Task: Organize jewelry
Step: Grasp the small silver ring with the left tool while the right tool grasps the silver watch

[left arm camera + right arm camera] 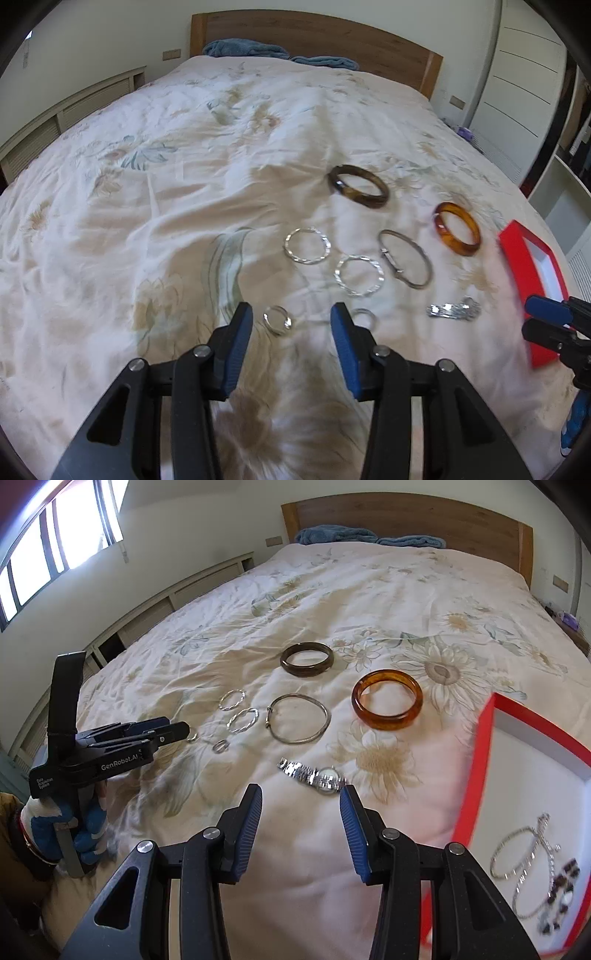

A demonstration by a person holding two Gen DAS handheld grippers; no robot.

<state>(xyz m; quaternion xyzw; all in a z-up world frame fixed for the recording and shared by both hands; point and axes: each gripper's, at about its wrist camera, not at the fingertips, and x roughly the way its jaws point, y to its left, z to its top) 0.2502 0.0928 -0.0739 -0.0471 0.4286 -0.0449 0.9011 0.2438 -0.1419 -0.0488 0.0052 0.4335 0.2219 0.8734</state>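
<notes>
Both tools (291,321) (301,805) gape wide, empty; 2 resin bangles (387,700), 2 twisted hoops (242,720), 1 watch (314,776).

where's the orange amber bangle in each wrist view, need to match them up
Left wrist view: the amber bangle lies right of centre on the bedspread, just left of the red tray.
Right wrist view: the amber bangle lies a little right of centre, above the watch and left of the red tray.
Shared landmark: the dark brown bangle, up and to the left of the amber one in both views.
</notes>
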